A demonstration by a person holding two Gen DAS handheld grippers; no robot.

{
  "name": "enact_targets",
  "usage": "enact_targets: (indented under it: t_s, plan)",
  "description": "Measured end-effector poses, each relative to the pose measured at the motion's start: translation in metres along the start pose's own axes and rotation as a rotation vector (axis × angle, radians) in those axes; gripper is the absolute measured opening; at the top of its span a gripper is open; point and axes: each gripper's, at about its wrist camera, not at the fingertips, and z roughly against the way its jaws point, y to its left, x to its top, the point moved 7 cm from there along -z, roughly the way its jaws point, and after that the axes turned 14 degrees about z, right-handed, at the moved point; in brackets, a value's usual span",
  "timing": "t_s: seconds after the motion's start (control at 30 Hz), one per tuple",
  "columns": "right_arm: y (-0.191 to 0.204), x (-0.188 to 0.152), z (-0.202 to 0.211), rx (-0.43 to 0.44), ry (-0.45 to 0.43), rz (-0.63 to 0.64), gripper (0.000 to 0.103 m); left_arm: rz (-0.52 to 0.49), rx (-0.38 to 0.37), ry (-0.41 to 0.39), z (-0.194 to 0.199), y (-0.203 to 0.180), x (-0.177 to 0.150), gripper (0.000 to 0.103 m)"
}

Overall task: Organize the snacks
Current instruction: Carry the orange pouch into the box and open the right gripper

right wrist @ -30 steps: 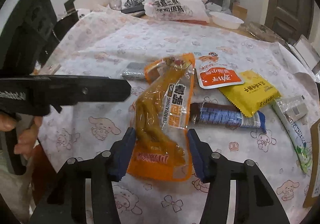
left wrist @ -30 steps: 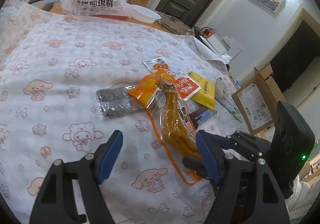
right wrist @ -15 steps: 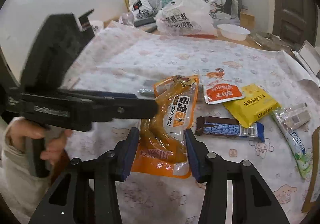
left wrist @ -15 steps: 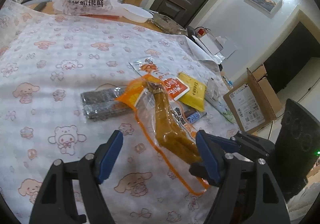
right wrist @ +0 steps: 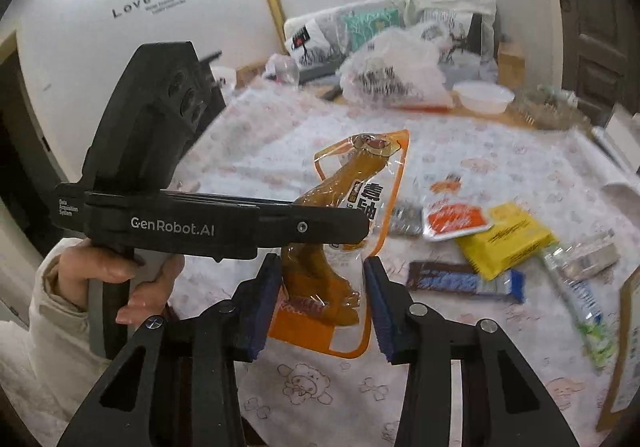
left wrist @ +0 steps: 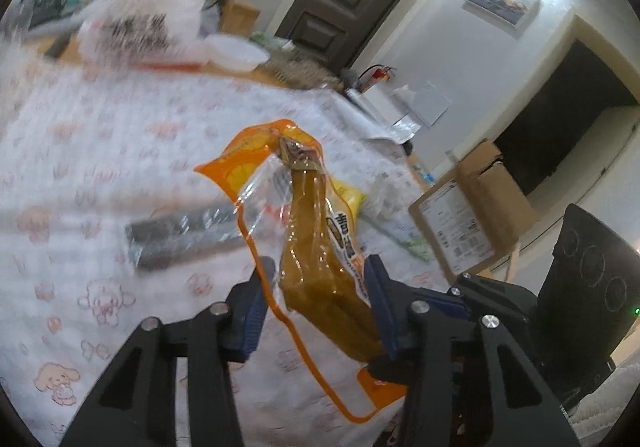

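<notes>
With both the left gripper [left wrist: 316, 307] and right gripper [right wrist: 320, 303] clamped on the orange pouch [right wrist: 352, 231], lifted over the table's [right wrist: 500, 151] near edge, move them together, avoiding tearing.

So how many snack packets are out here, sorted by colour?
Orange: 2, orange pack, orange-and-white sachet
Yellow: 1, yellow packet
Brown and blue: 1, bar
Dark grey: 1, grey packet
Clear: 2, clear pack, green-printed pack
Total: 7
</notes>
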Motion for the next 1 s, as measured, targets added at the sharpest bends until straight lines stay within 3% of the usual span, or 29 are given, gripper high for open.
enact_targets:
  t_s: [0.3,0.57,0.73,1.0]
  plan:
    - [-0.048,0.012,0.104,-0.106,-0.159,0.039,0.038,-0.207,0.006,-0.057,-0.002,-0.133,0.019,0.042]
    - [-0.121,-0.030,0.188,-0.259,-0.191,-0.020,0.040,-0.389,-0.012,0.024,-0.075,-0.250,0.007,0.042]
    - [-0.167,-0.063,0.213,-0.324,-0.166,-0.080,0.041,-0.442,-0.004,0.086,-0.124,-0.284,0.000,0.042]
    - [-0.216,-0.104,0.212,-0.375,-0.084,-0.165,0.042,-0.486,0.045,0.175,-0.186,-0.304,-0.016,0.042]
